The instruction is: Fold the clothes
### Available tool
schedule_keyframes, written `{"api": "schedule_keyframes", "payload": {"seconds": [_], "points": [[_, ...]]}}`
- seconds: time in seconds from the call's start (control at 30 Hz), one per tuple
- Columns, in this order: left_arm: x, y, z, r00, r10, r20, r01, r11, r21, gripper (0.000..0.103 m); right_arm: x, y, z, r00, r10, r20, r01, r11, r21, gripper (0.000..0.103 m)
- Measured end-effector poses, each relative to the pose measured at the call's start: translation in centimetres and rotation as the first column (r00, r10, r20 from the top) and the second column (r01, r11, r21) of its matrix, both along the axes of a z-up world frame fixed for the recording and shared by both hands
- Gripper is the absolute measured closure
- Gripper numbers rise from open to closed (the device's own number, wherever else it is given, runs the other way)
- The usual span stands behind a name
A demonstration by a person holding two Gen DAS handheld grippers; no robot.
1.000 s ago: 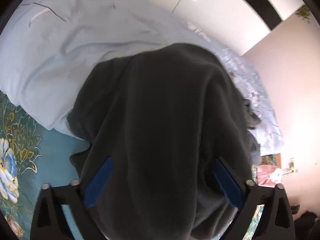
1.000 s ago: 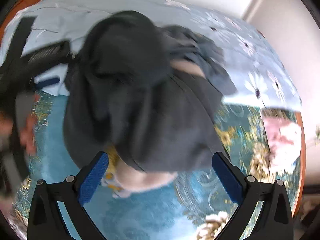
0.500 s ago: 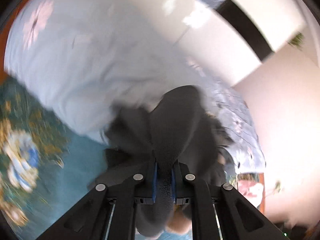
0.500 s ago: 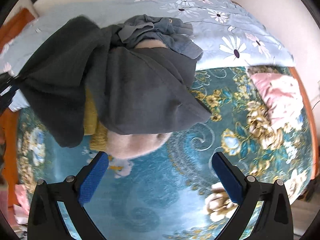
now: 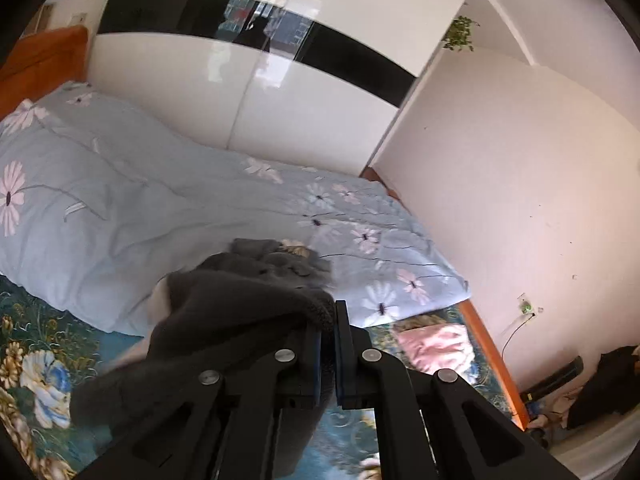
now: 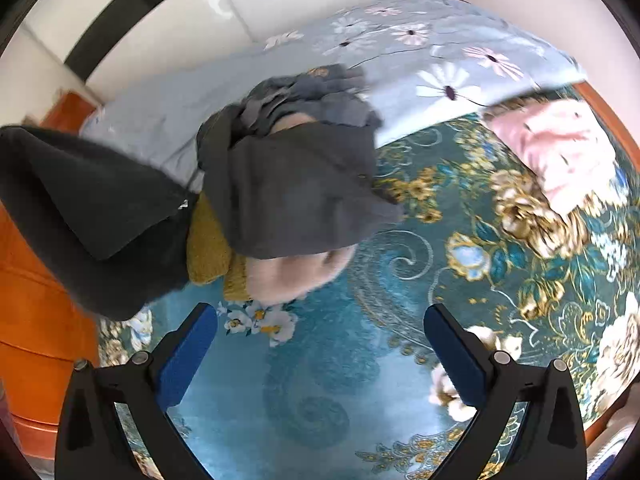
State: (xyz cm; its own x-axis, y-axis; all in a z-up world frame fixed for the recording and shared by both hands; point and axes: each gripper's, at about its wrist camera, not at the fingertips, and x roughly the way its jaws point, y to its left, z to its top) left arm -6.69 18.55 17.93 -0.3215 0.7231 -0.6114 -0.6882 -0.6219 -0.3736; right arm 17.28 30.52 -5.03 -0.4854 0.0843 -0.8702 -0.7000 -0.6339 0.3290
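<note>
Left gripper (image 5: 328,344) fingers clamped on a dark garment (image 5: 240,312), lifted off the clothes pile (image 6: 296,192) on the bed (image 6: 320,380). Right gripper (image 6: 320,344) fingers spread wide, holding nothing, over bare bedspread. Nothing looks folded yet; pile unsorted, whole job left.

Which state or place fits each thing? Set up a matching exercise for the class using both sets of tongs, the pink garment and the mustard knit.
1. left tongs
2. right tongs
3. pink garment
4. mustard knit

a. partly under dark clothes
b. open, holding nothing
c. lying alone on the teal floral cover
d. shut on the dark fleece garment

Pairs: 1-d, 2-b, 3-c, 4-a
</note>
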Motion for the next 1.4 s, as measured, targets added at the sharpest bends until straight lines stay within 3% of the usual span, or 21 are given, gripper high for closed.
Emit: {"api": "schedule_keyframes", "payload": {"seconds": [0.1,0.23,0.37,0.47,0.6,0.7,0.73,0.77,0.83,0.9,0.93,0.97,1.07,1.17,1.23,1.3,1.33,1.4], "points": [[4.5,3.4,2.1,0.999,-0.040,-0.012,0.041,0.999,0.022,0.098,3.9,2.6,-0.3,1.000,-0.017,-0.018,0.017,1.000,-0.021,0.000],[8.8,6.6,4.6,0.998,-0.059,-0.002,0.059,0.991,0.117,0.099,9.5,6.4,-0.7,0.997,-0.072,-0.040,0.071,0.997,-0.033,0.000],[11.8,6.7,7.6,0.997,-0.080,0.001,0.078,0.970,0.232,0.098,14.2,9.8,-1.0,0.992,-0.121,-0.046,0.120,0.992,-0.036,0.000],[13.5,4.7,7.7,0.997,-0.071,0.035,0.057,0.952,0.299,0.098,16.6,11.7,-1.2,0.987,-0.151,-0.056,0.149,0.988,-0.037,0.000],[15.5,0.2,2.6,0.996,-0.015,0.093,-0.009,0.966,0.257,0.098,18.4,13.2,-1.9,0.985,-0.163,-0.057,0.160,0.986,-0.054,0.000],[15.9,-3.8,-6.2,0.971,0.079,0.224,-0.094,0.994,0.058,0.098,19.0,13.1,-3.3,0.985,-0.168,-0.030,0.166,0.983,-0.074,0.000],[16.0,-5.1,-9.3,0.958,0.118,0.262,-0.117,0.993,-0.019,0.098,19.1,12.9,-3.9,0.985,-0.173,-0.011,0.172,0.982,-0.084,0.000],[15.9,-6.5,-13.2,0.929,0.171,0.328,-0.145,0.984,-0.103,0.098,19.2,12.5,-4.7,0.985,-0.175,0.006,0.175,0.980,-0.094,0.000],[15.3,-9.3,-22.1,0.825,0.304,0.477,-0.183,0.941,-0.284,0.098,19.2,11.6,-6.2,0.984,-0.173,0.041,0.177,0.978,-0.114,0.000],[15.6,-12.0,-28.2,0.713,0.421,0.561,-0.189,0.885,-0.425,0.098,18.5,10.4,-7.4,0.983,-0.167,0.079,0.176,0.976,-0.131,0.000],[15.9,-13.1,-30.0,0.679,0.452,0.579,-0.177,0.865,-0.469,0.098,18.1,9.8,-7.7,0.983,-0.163,0.087,0.174,0.975,-0.142,0.000],[16.2,-14.0,-31.1,0.662,0.466,0.587,-0.159,0.852,-0.498,0.098,17.8,9.1,-7.9,0.984,-0.155,0.092,0.168,0.975,-0.148,0.000],[14.9,-15.5,-31.6,0.673,0.413,0.614,-0.130,0.883,-0.451,0.096,16.9,7.3,-7.9,0.986,-0.135,0.098,0.148,0.977,-0.151,0.000],[12.4,-14.5,-28.9,0.688,0.343,0.639,-0.099,0.917,-0.386,0.093,16.6,5.8,-8.3,0.981,-0.167,0.103,0.182,0.970,-0.161,0.000],[11.5,-12.9,-26.2,0.722,0.285,0.630,-0.042,0.927,-0.372,0.089,16.8,4.8,-8.8,0.974,-0.204,0.102,0.220,0.959,-0.181,0.000],[10.8,-11.6,-24.2,0.755,0.227,0.615,0.021,0.929,-0.369,0.078,16.8,3.9,-9.2,0.969,-0.225,0.098,0.240,0.950,-0.199,0.000],[10.4,-11.0,-23.4,0.768,0.200,0.608,0.051,0.928,-0.369,0.066,16.7,3.4,-9.6,0.968,-0.234,0.097,0.249,0.945,-0.210,0.000],[9.5,-9.6,-22.7,0.780,0.165,0.604,0.095,0.922,-0.374,0.060,16.3,2.6,-10.2,0.966,-0.241,0.097,0.258,0.939,-0.226,0.000]]}}
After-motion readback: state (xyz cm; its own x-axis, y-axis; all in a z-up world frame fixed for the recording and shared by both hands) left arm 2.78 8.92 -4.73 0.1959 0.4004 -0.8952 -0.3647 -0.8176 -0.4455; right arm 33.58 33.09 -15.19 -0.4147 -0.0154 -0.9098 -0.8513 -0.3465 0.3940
